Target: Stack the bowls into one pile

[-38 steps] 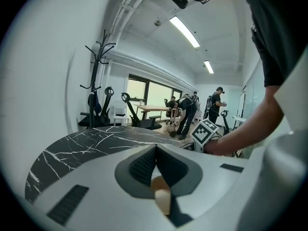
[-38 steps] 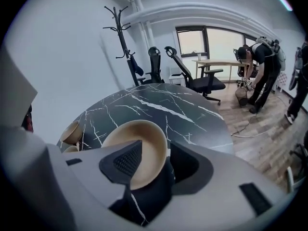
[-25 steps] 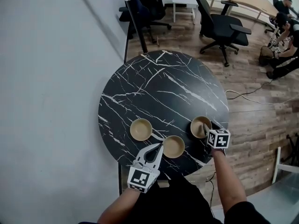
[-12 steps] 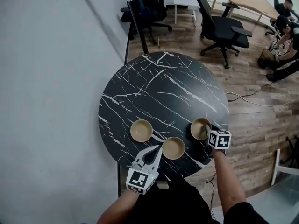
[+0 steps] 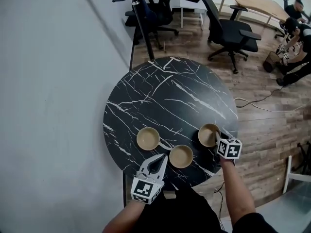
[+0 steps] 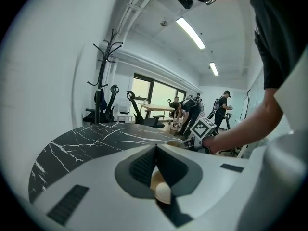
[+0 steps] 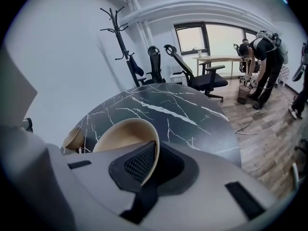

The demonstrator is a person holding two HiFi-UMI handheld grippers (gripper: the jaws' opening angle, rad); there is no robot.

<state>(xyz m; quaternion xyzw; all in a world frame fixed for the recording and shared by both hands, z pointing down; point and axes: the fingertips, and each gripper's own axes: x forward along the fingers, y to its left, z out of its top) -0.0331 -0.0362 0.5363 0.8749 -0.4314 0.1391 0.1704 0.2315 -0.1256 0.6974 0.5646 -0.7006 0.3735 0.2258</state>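
Three tan bowls are seen set apart in a shallow arc near the front edge of a round black marble table (image 5: 165,91). The right-hand bowl (image 5: 208,134), placed by the table's right edge, is clamped at its near rim by the right gripper (image 5: 216,140). That gripper's jaws have just been closing, with the bowl's wall caught between them. The left gripper (image 5: 164,158) is held with its jaws pressed together on nothing, and its tips are poised just beside the middle bowl (image 5: 181,156). The left-hand bowl (image 5: 147,138) is touched by neither gripper. Office chairs (image 5: 228,28) are seen on the wood floor beyond
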